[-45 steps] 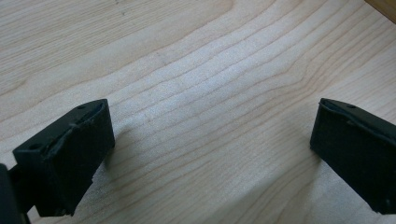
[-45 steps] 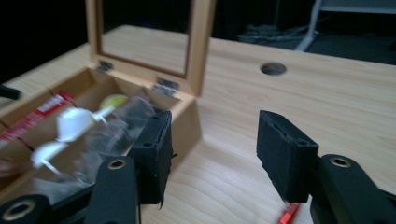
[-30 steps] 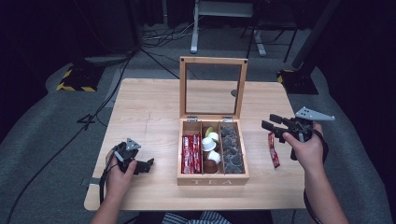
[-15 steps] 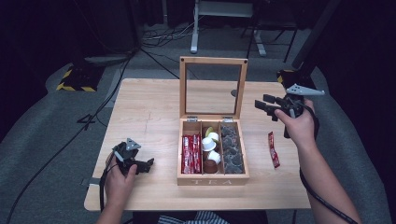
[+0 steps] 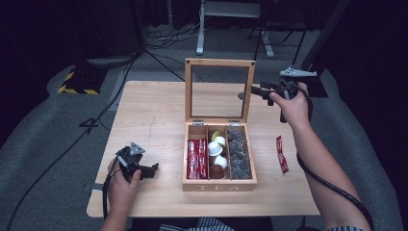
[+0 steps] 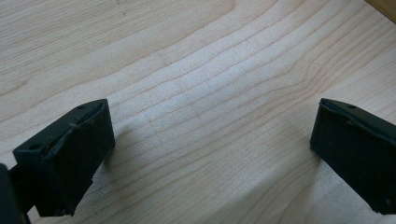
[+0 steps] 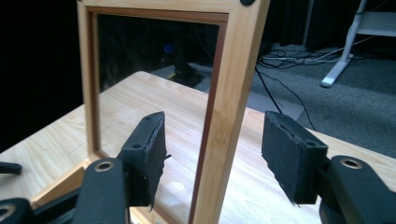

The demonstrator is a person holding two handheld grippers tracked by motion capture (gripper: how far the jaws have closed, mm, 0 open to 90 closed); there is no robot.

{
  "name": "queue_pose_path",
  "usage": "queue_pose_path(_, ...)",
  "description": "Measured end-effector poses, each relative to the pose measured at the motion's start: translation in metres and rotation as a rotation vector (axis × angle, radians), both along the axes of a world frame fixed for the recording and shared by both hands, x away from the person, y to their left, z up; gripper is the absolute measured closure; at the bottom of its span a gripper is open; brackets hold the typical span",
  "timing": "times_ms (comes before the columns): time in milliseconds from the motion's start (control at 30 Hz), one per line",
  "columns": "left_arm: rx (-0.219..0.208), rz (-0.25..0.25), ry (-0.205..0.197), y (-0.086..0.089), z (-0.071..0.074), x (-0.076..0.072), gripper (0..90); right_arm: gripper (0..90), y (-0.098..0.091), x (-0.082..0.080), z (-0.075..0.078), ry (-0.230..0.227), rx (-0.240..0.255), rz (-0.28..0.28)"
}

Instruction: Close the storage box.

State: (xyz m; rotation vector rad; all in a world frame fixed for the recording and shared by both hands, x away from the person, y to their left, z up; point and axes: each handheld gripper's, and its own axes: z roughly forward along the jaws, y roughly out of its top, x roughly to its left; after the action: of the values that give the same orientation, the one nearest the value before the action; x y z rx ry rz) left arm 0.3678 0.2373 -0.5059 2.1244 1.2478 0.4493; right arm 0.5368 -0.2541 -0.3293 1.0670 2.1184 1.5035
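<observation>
A wooden tea box [image 5: 219,185] stands open mid-table, its glass-paned lid [image 5: 220,62] upright. Inside are red packets [image 5: 196,158] on the left, white and brown capsules [image 5: 216,149] in the middle and dark pieces [image 5: 238,154] on the right. My right gripper [image 5: 248,94] is raised at the lid's right edge. In the right gripper view it [image 7: 215,154] is open, one jaw on each side of the lid's right frame post [image 7: 224,107], without touching it. My left gripper [image 5: 153,169] rests low on the table at the front left, open [image 6: 210,140] with bare wood between its jaws.
A single red packet [image 5: 281,154] lies on the table [image 5: 154,115] to the right of the box, under my right forearm. Grey floor, cables and a desk leg [image 5: 199,29] lie beyond the table's far edge.
My right gripper has risen from beside the loose red packet and moved back and left to the lid's right edge. The left gripper has stayed put.
</observation>
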Motion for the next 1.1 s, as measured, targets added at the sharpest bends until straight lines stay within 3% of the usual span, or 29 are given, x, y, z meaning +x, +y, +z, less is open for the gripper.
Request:
queue_pose_path(233,0.000,-0.001,-0.001,0.000,0.000,0.000,0.0,40.6,0.010,0.016,-0.004,0.014,-0.038,-0.023)
queue_pose_path(267,0.000,0.000,-0.001,0.000,0.000,0.000,0.0,40.9,0.014,0.021,-0.006,0.016,-0.085,-0.034)
queue_pose_path(333,0.001,0.000,0.000,0.000,0.000,0.000,0.0,41.1,0.017,0.023,-0.006,0.018,-0.097,-0.035)
queue_pose_path(467,0.000,0.000,-0.001,0.000,0.000,0.000,0.0,41.8,0.024,0.030,-0.007,0.041,-0.070,-0.025)
queue_pose_path(600,0.000,-0.001,0.000,0.000,0.000,0.000,0.0,44.6,0.030,0.035,-0.007,0.054,-0.079,-0.018)
queue_pose_path(733,0.000,-0.001,0.000,0.000,0.000,0.000,0.0,45.7,0.037,0.034,-0.004,0.038,-0.075,-0.023)
queue_pose_path(900,0.001,0.000,-0.001,0.000,0.000,0.000,0.0,50.3,0.040,0.034,-0.002,0.027,-0.106,-0.040)
queue_pose_path(1100,0.001,-0.001,-0.001,0.000,0.000,0.000,0.0,48.8,0.038,0.038,-0.004,0.046,-0.074,-0.043)
